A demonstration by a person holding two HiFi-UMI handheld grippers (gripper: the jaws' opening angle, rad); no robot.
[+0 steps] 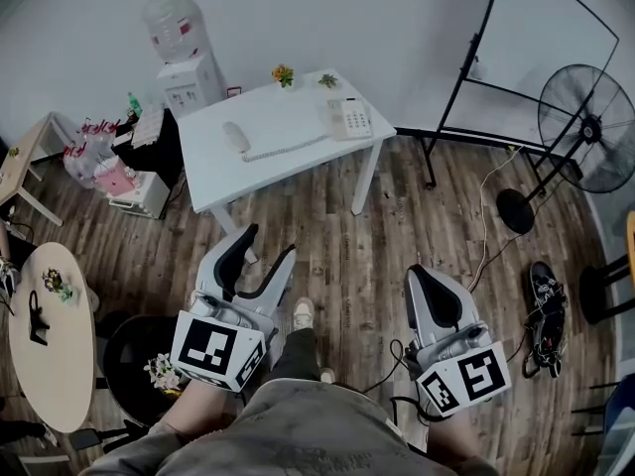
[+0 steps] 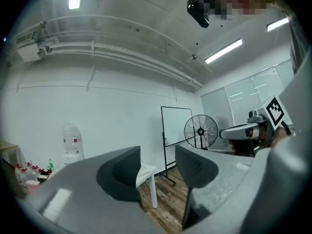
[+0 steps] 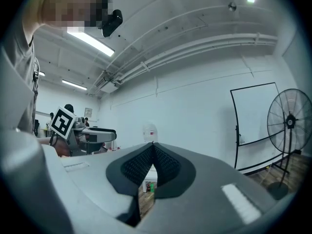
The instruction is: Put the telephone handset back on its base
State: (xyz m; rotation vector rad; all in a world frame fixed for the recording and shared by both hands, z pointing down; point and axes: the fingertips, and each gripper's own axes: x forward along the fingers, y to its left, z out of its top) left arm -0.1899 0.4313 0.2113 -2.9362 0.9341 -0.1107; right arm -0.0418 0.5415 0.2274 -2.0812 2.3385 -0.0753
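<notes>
1. The left gripper (image 1: 266, 249) is held low at seven o'clock in the head view, above the wooden plank floor (image 1: 357, 246). In the left gripper view its dark, padded jaws are seen standing well apart, with nothing between them.
2. The telephone handset (image 1: 236, 137) is found on the white table (image 1: 283, 175), at eleven o'clock from the left gripper and well apart from both grippers. It lies flat and off its base. It is a smooth, pale, hard-plastic bar with rounded ends. It is judged to be light and stiff, and somewhat slippery under the pads. A hold is best taken across the narrower middle, between the two thicker ends.
3. The coiled cord (image 1: 288, 148) is laid along the tabletop from the handset toward the base. It is judged to be springy, so some pull back on the handset is to be expected when it is lifted.
4. The telephone base (image 1: 349, 119) is set near the table's right end, at two o'clock from the handset. It is a boxy, pale plastic body with a keypad, and the cradle cannot be made out. It is judged light enough to slide if it is pushed or dragged by the cord.
5. The right gripper (image 1: 425, 284) is held at five o'clock in the head view. In the right gripper view its ribbed pads are pressed together at the tips, and nothing is held.
</notes>
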